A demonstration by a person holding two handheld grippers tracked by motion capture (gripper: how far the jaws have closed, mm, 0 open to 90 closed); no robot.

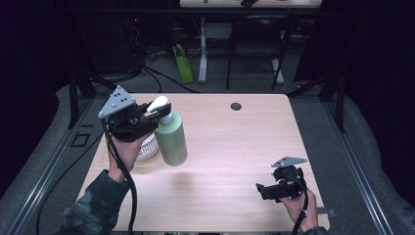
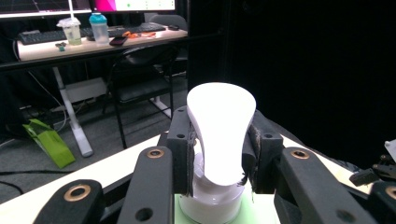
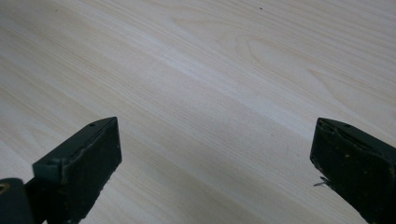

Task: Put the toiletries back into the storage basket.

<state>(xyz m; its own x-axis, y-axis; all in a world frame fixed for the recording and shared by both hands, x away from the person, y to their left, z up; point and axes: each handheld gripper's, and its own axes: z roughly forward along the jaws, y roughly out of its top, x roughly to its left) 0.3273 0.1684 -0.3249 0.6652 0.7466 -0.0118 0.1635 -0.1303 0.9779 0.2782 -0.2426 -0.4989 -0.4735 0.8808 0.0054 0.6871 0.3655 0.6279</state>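
A pale green pump bottle (image 1: 172, 138) stands upright on the left half of the wooden table (image 1: 230, 147). Its white pump head (image 1: 159, 104) sits between the jaws of my left gripper (image 1: 152, 112), which is shut on it. In the left gripper view the white pump head (image 2: 221, 133) rises between both pads (image 2: 185, 140), which press its sides. My right gripper (image 1: 261, 190) hovers low over the table's front right part. In the right gripper view its jaws stand wide apart over bare wood (image 3: 201, 93), with nothing between them.
A white ribbed object (image 1: 148, 148) sits on the table just behind the left hand, beside the bottle. A dark round hole (image 1: 236, 106) marks the table's far middle. Beyond the table stand a desk frame, a chair and a green bag (image 1: 184, 63) on the floor.
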